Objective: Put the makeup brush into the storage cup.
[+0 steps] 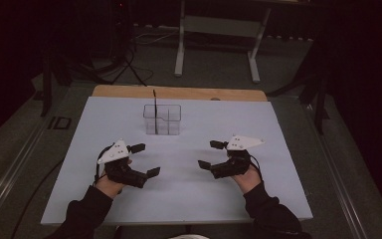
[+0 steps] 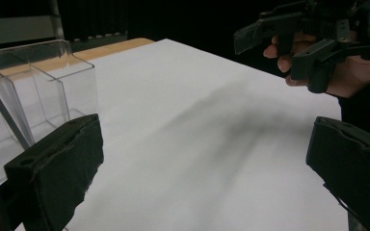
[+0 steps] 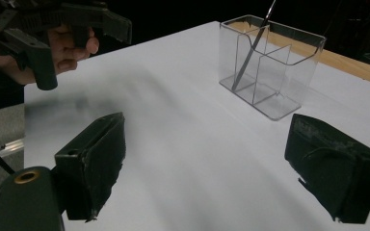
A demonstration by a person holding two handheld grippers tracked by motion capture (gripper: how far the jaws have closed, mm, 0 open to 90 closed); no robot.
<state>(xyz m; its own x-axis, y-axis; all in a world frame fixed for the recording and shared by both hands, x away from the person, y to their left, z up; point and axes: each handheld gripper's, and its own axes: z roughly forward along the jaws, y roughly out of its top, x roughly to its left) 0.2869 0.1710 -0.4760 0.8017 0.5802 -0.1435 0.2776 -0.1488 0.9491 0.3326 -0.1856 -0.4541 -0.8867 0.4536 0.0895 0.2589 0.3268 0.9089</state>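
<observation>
Left gripper [image 1: 145,160] and right gripper [image 1: 211,154] gaped wide, held nothing — clear organizer [image 1: 162,119] with thin stick [image 1: 155,112] stood beyond, well apart.

glossy clear plastic holder [image 1: 162,119], matt white table sheet [image 1: 204,189], wooden edge [image 1: 179,92].
</observation>
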